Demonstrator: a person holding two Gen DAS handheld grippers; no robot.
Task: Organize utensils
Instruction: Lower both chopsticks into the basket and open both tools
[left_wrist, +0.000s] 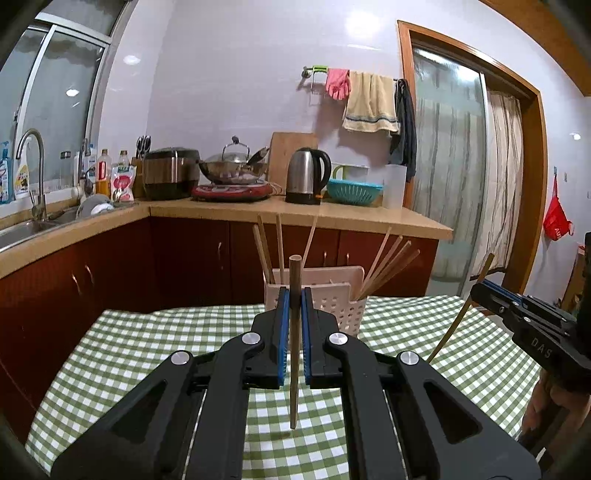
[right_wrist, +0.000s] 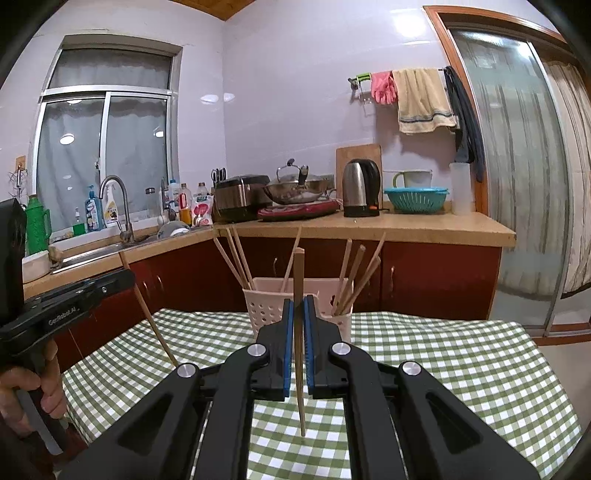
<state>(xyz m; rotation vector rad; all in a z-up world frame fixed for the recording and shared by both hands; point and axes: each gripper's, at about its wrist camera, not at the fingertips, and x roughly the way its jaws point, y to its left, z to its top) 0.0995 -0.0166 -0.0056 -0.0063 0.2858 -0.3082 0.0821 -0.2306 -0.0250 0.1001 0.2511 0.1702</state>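
Mid-task, transport step: each gripper carried one chopstick, and both faced the utensil holder (left_wrist: 332, 302) at the far side of the checked tablecloth (left_wrist: 147, 350).

Left gripper (left_wrist: 294, 325): jaws were clamped on a dark wooden chopstick (left_wrist: 294, 369), held near upright, its top end poking above the pads and its tip hanging over the cloth. Right gripper (right_wrist: 298, 332): jaws were clamped the same way on a paler chopstick (right_wrist: 300, 387), also near upright.

The holder was a pale perforated plastic caddy, already loaded: one bunch of chopsticks (left_wrist: 271, 251) leaned left, another bunch (left_wrist: 388, 266) fanned right. How the compartments were divided couldn't be told from here.

My read: pickup was done, drop-off wasn't. The next move called for carrying each stick forward over the holder rim, keeping it upright and the tip clear of the sticks already fanned out, lowering it into an opening, then releasing. Going one at a time looked safer, since both grippers aimed at the same small target.

Readable text: "GenRobot.AI" on the left gripper's side in the right wrist view; "DAS" on the right gripper's body (left_wrist: 532, 332) in the left wrist view. Labels on the counter bottles (right_wrist: 96, 210) were too small to read.
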